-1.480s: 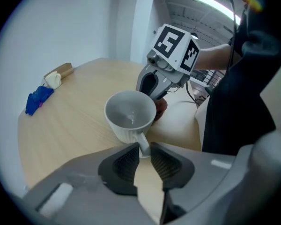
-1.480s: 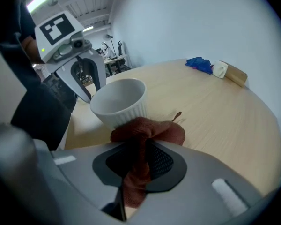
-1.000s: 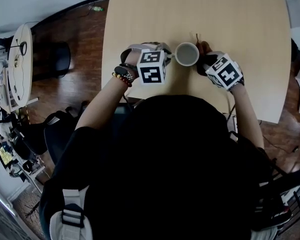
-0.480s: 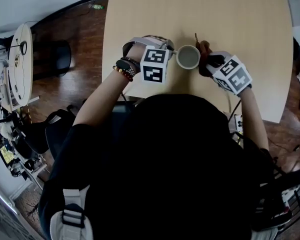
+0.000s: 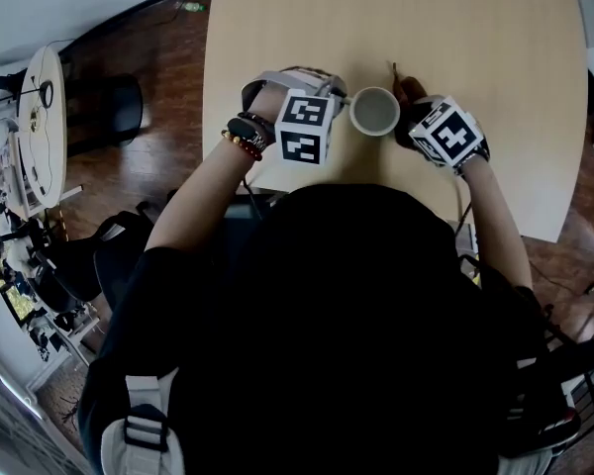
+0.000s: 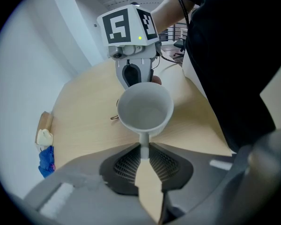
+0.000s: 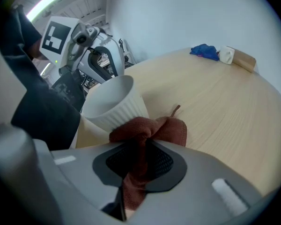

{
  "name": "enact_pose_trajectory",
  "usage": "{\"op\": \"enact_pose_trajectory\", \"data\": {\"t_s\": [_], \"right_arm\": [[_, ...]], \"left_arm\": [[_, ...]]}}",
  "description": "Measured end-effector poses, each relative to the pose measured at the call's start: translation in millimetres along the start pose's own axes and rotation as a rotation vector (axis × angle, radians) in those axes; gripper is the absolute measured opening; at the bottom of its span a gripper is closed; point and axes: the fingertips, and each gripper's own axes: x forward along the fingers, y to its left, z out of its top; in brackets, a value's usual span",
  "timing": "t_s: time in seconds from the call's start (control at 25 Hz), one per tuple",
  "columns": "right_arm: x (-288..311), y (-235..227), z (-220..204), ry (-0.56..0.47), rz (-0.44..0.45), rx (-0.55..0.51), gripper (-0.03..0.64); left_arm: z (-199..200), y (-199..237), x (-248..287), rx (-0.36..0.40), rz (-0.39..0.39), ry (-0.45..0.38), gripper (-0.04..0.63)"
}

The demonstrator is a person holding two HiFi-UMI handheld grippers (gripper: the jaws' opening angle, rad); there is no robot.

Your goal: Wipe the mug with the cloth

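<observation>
Head view puts the mug [image 5: 374,111] at the table's [image 5: 475,28] near edge. My left gripper [image 6: 144,159] clamps its handle [image 6: 144,148]; my right gripper [image 7: 139,161] pinches the cloth [image 7: 152,129] just beside the mug's right wall. Wiping, I judge, is yet to start.

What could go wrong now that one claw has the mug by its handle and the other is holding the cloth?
1. The left claw pinches only the thin handle of the mug. A firm wipe might twist the mug in that grip or tip it.
2. The cloth is bunched up in the right claw with little sticking out. The hard claw itself may knock the mug instead of the cloth wiping it.
</observation>
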Motion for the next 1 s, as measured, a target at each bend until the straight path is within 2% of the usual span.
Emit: {"op": "enact_pose_trajectory", "data": {"t_s": [0.2,0.44,0.52,0.72,0.84,1.0], "right_arm": [[-5,2,-1,-0.008,0.034,-0.021,0.064],[-37,26,2,-0.070,0.196,-0.130,0.064],[-48,32,4,-0.082,0.220,-0.143,0.064],[-57,0,10,-0.030,0.105,-0.193,0.064],[-46,-5,23,-0.044,0.117,-0.203,0.063],[-41,-4,25,-0.002,0.137,-0.224,0.063]], "left_arm": [[2,7,3,0.033,0.007,-0.011,0.061],[11,26,11,0.116,0.056,-0.001,0.063],[14,28,10,0.141,0.070,-0.007,0.063],[20,34,9,0.222,0.103,-0.045,0.061],[17,34,12,0.258,0.115,-0.054,0.061],[20,37,10,0.273,0.115,-0.046,0.063]]}}
